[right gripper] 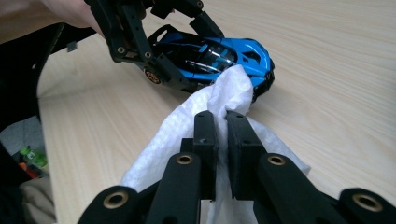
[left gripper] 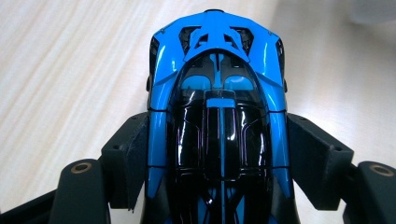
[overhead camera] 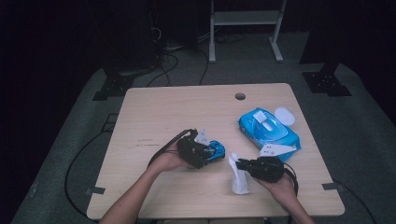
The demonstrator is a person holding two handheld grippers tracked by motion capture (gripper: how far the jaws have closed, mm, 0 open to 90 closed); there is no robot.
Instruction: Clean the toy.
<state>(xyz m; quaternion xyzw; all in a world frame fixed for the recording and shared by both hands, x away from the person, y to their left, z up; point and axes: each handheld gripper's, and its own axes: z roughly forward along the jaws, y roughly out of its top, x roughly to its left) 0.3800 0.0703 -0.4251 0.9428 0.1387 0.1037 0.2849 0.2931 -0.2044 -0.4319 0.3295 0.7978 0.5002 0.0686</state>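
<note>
We clamp the glossy blue-and-black toy car (left gripper: 217,116) in our left tongs (overhead camera: 211,150) mid-bench, steadying it; right tongs (overhead camera: 239,164), at its four o'clock, pinch a white wet wipe (right gripper: 219,100) for cleaning.

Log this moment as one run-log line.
left gripper: shut on car | right gripper: shut on wipe | wipe: touching car's end | wipe pack: on table, lid open
</note>
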